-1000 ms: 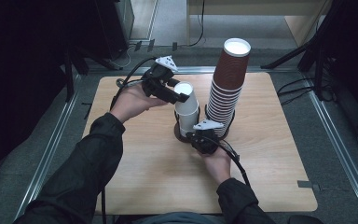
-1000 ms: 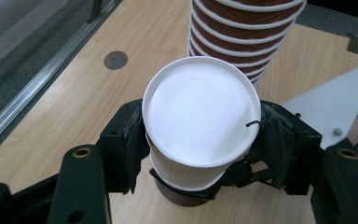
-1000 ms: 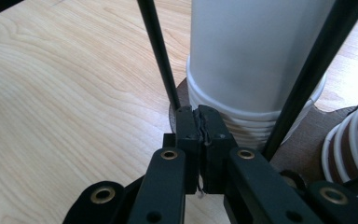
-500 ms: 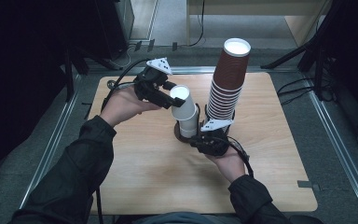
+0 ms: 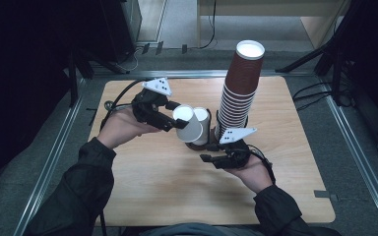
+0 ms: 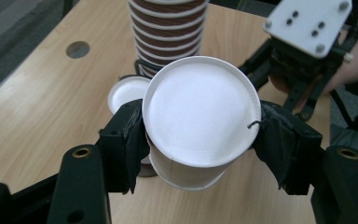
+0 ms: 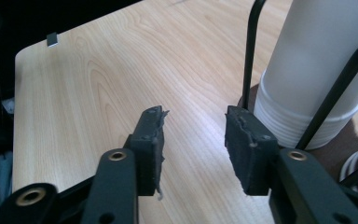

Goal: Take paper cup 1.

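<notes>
On pale wood, smooth round paper cup (image 6: pixel 200 116)

Between our right gripper's (image 7: pixel 193 140) parted jaws we see only bare table (image 7: pixel 98 79). Just right of them a wire stand (image 7: pixel 251 51) and white cup stack (image 7: pixel 314 70) block passage. Beyond our left gripper's (image 6: pixel 200 135) jaws, the tall brown stack (image 6: pixel 168 28) stands close.
</notes>
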The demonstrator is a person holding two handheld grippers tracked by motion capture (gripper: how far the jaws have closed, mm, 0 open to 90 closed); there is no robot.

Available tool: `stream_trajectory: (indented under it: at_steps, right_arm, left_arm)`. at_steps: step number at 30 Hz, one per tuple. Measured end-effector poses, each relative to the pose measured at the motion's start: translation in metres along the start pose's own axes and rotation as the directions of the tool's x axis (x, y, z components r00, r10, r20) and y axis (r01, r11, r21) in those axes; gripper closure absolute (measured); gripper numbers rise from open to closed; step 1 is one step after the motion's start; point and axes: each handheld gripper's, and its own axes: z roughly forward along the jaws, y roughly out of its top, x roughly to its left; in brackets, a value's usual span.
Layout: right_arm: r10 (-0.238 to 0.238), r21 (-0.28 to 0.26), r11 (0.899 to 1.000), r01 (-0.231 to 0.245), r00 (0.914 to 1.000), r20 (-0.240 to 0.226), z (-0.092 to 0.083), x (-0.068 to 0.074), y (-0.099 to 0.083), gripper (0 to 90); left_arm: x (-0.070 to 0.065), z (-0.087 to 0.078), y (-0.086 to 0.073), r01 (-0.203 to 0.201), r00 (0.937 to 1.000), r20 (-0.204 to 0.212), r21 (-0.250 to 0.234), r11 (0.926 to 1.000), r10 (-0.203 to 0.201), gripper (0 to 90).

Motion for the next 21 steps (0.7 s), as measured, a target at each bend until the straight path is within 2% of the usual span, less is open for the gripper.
stream_trajectory:
  at_steps: [1, 2, 3, 4, 5, 7, 8, 11, 14, 18, 19, 21]
  right_arm:
    - [0.0, 0.012, 1.0, 0.0, 1.0, -0.008, -0.001, 0.0, 0.001, 53.2]
    - [-0.005, 0.029, 1.0, 0.005, 0.9997, -0.026, -0.001, -0.001, 0.003, 48.0]
    - [-0.021, 0.04, 0.999, 0.023, 0.9988, -0.043, -0.002, 0.0, 0.004, 46.6]
    - [-0.021, 0.04, 0.999, 0.023, 0.9988, -0.043, -0.002, 0.0, 0.004, 46.6]
    - [-0.058, 0.029, 0.998, 0.06, 0.9966, -0.057, -0.005, 0.001, 0.005, 43.8]
    - [-0.068, 0.017, 0.997, 0.069, 0.9953, -0.069, -0.007, 0.002, 0.005, 40.9]
    - [-0.068, 0.017, 0.997, 0.069, 0.9953, -0.069, -0.007, 0.002, 0.005, 40.9]
    - [-0.064, 0.02, 0.998, 0.066, 0.9946, -0.082, -0.009, 0.001, 0.003, 32.9]
    - [-0.057, 0.021, 0.998, 0.059, 0.9943, -0.09, -0.012, 0.0, 0.001, 30.8]
    - [-0.081, 0.005, 0.997, 0.082, 0.9927, -0.09, -0.017, -0.001, -0.002, 29.9]
    - [-0.068, 0.006, 0.998, 0.069, 0.9919, -0.107, -0.018, -0.003, -0.003, 28.6]
    - [-0.059, 0.007, 0.998, 0.06, 0.9918, -0.113, -0.018, -0.004, -0.003, 28.3]
  left_arm:
    - [-0.001, 0.0, -0.003, -0.008, 1.0, -0.003, -0.007, 0.9999, 0.008, 36.2]
    - [-0.003, 0.001, -0.006, -0.003, 1.0, 0.007, -0.01, 0.9999, 0.003, 36.2]
    - [-0.005, 0.003, -0.012, -0.005, 0.9999, 0.015, -0.001, 1.0, 0.005, 36.2]
    - [-0.005, 0.003, -0.012, -0.005, 0.9999, 0.015, -0.001, 1.0, 0.005, 36.2]
    - [-0.006, 0.004, -0.015, -0.006, 0.9997, 0.022, 0.001, 1.0, 0.006, 36.2]
    - [-0.009, 0.007, -0.02, -0.006, 0.9996, 0.028, 0.007, 1.0, 0.006, 36.2]
    - [-0.01, 0.009, -0.024, -0.003, 0.9994, 0.035, 0.006, 1.0, 0.002, 36.2]
    - [-0.012, 0.013, -0.031, 0.003, 0.9984, 0.056, -0.001, 1.0, -0.003, 36.1]
    - [-0.016, 0.018, -0.04, -0.008, 0.9965, 0.083, -0.018, 0.9998, 0.01, 36.1]
    - [-0.02, 0.027, -0.05, -0.01, 0.9947, 0.102, -0.002, 0.9999, 0.01, 36.2]
    - [-0.021, 0.031, -0.052, -0.009, 0.9936, 0.113, 0.001, 1.0, 0.009, 36.1]
    - [-0.022, 0.033, -0.053, -0.006, 0.9928, 0.119, 0.008, 0.9999, 0.005, 36.2]
